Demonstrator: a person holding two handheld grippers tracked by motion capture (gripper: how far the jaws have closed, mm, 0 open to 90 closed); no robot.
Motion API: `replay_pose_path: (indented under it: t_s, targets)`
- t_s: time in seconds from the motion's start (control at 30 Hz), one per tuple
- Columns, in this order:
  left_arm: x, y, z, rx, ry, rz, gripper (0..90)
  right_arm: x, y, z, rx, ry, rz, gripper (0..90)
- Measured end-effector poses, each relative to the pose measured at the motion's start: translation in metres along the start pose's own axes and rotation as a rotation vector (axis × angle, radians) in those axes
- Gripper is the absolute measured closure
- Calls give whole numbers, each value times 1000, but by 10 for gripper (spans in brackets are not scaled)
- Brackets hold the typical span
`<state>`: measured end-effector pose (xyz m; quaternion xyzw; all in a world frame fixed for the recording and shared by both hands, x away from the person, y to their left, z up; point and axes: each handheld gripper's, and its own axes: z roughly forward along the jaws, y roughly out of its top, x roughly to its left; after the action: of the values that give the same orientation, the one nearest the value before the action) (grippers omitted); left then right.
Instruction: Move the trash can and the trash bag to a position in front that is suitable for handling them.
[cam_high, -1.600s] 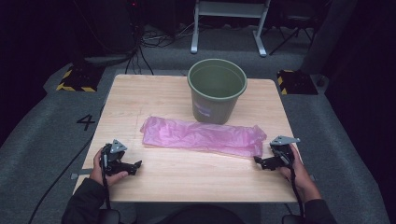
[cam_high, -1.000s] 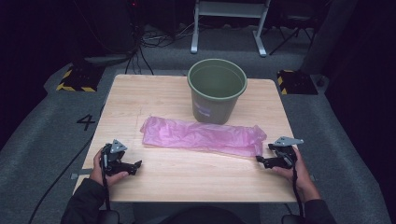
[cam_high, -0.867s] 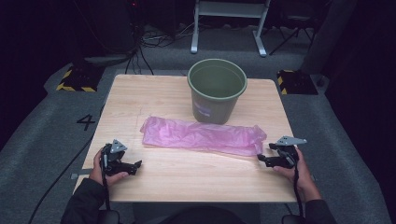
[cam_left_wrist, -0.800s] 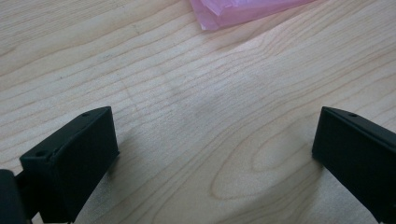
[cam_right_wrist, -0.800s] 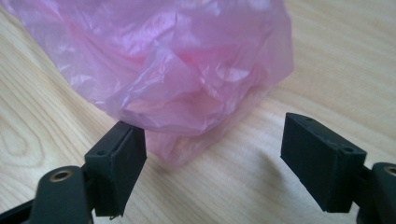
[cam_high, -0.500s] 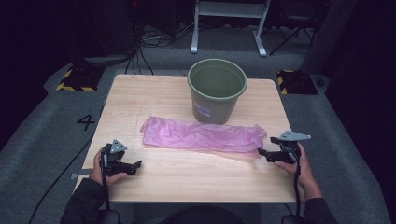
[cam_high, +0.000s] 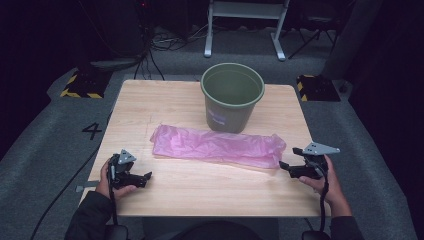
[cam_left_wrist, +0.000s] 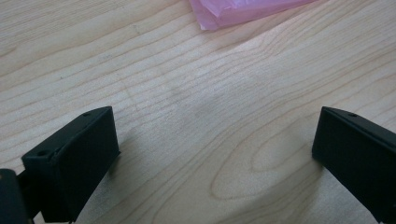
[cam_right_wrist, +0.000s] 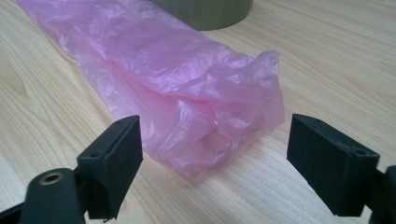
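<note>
While we held both tools low at the near edge of the table (cam_high: 150, 100), this is how things lay:

Bag: the pink plastic bag (cam_high: 217, 146) lay flat and crumpled across the middle of the table, long side running left to right, just near of the green bucket (cam_high: 232, 95).

Right gripper (cam_high: 287, 167): jaws spread wide, empty, pointed at the bag's right end from just beside it; in the right gripper view the puckered end sat between the jaws, not touched.

Left gripper (cam_high: 145, 177): jaws spread as well, holding nothing, at the near left, apart from the bag's left corner (cam_left_wrist: 210, 21).

Handling: we judged the film very light, limp and slippery, likely to slide on the wood and to tear if tugged hard.

Where to grip: we judged the bunched fold at the right end best, where several layers stood up off the table; the flat left corner would call for a scraping pinch.
</note>
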<state>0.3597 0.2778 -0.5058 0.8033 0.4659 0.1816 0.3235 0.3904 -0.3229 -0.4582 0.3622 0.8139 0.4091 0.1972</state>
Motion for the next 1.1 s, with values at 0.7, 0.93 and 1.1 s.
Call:
replay_pose_path:
  t_s: [0.7,0.93,1.1]
  targets:
    - [0,0,0,0,0,0,3,6,66,0,-78,24,-89,210]
    - [0,0,0,-2,1,-1,3,11,90,6,-88,39,-131,213]
    - [0,0,0,0,2,1,3,17,113,10,-114,52,-165,219]
